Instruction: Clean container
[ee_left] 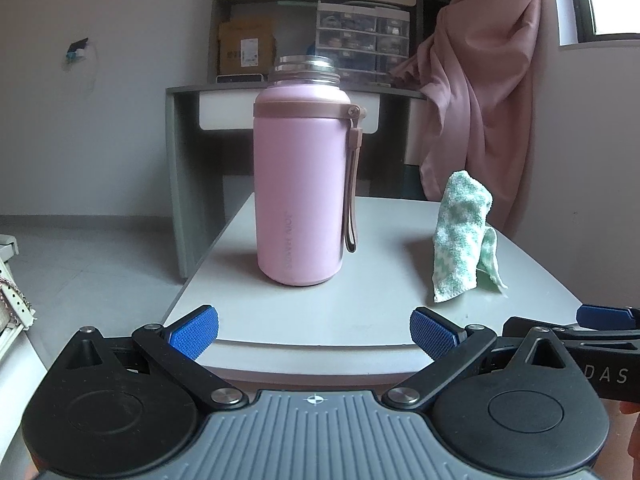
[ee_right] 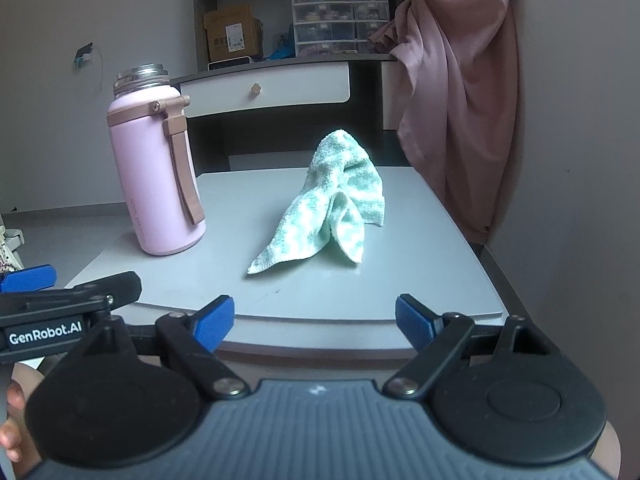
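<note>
Pink bottle stands uncapped on the counter, green cloth beside it. Both your grippers, left gripper and right gripper, hover with fingers apart and empty; you likely pick up the cloth next.

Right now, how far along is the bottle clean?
Done: the pink bottle stands uncapped on the table, no lid in view. In hand: nothing; the left gripper and right gripper are both open, short of the table edge. Left: pick up the green cloth, which lies crumpled beside the bottle, hold the bottle and wipe it.
</note>
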Demonstrator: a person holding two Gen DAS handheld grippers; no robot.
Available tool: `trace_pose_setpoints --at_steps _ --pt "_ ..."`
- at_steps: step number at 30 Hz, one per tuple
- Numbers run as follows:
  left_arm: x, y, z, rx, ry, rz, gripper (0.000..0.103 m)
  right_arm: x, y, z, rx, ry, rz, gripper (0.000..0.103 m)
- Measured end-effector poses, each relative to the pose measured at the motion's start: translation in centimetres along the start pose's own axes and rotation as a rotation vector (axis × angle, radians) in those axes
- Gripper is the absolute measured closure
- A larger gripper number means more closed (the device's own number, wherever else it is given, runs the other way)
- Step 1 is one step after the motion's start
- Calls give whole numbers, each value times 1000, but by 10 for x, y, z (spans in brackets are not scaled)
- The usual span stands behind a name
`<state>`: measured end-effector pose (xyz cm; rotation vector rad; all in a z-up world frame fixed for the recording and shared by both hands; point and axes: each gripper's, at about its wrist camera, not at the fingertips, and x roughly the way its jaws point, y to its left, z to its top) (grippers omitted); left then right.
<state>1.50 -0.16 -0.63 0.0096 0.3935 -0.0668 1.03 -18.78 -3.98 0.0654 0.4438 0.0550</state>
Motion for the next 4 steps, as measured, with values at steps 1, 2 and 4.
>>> trace_pose_setpoints --at_steps 1,2,4 --pt "0 0 0 1 0 0 0 0 0 0 1 1 -1 15" --pt "0 0 0 2 0 0 0 0 0 0 2 1 -1 15" --pt "1 -2 0 16 0 5 0 2 -4 2 -5 5 0 15"
